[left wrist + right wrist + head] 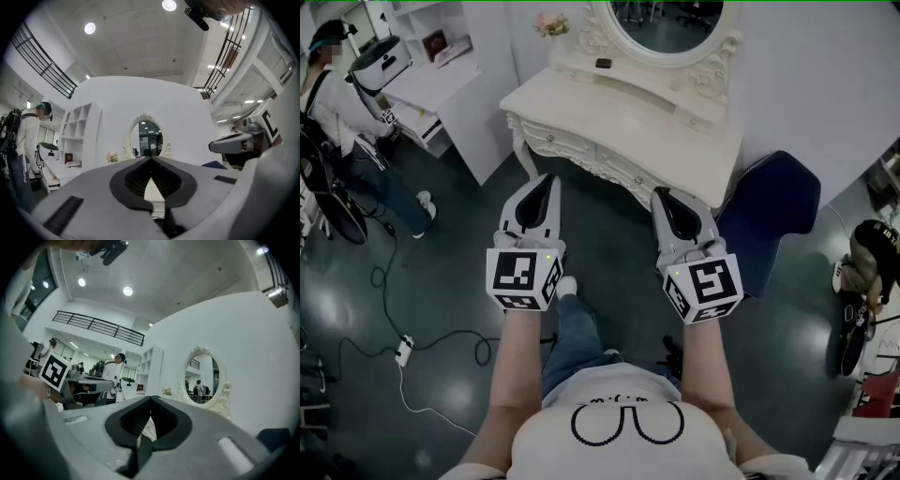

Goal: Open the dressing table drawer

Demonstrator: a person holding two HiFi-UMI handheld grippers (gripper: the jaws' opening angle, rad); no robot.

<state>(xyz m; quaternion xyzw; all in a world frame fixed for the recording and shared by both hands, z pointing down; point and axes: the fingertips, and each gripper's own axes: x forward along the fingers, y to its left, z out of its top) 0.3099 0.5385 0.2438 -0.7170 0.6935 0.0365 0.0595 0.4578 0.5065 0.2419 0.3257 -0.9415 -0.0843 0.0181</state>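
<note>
The dressing table drawer (623,171) sits in the front of the white dressing table (581,98), and it is closed. The table stands against the white wall.

The left tool (547,180) is in front of the dressing table, up in the air, near the drawer but not touching it. Its two jaws are pressed together and nothing is between them. The right tool (662,195) is beside it, also in front of the dressing table and not touching it. Its jaws are pressed together too, with nothing in them. Both tools point at the table.

On the tabletop (609,108) stands a round mirror (666,23) with a curly white frame. Some pink flowers (551,23) are at the left end of the dressing table, beside the mirror. A small dark thing (603,64) lies just under the mirror.

A blue chair (773,202) stands at the right of the dressing table. A white shelf (441,47) stands at its left. A person (347,122) stands past the shelf, far from the dressing table. A black cable (403,352) lies on the dark floor (441,281) in front of the table.
</note>
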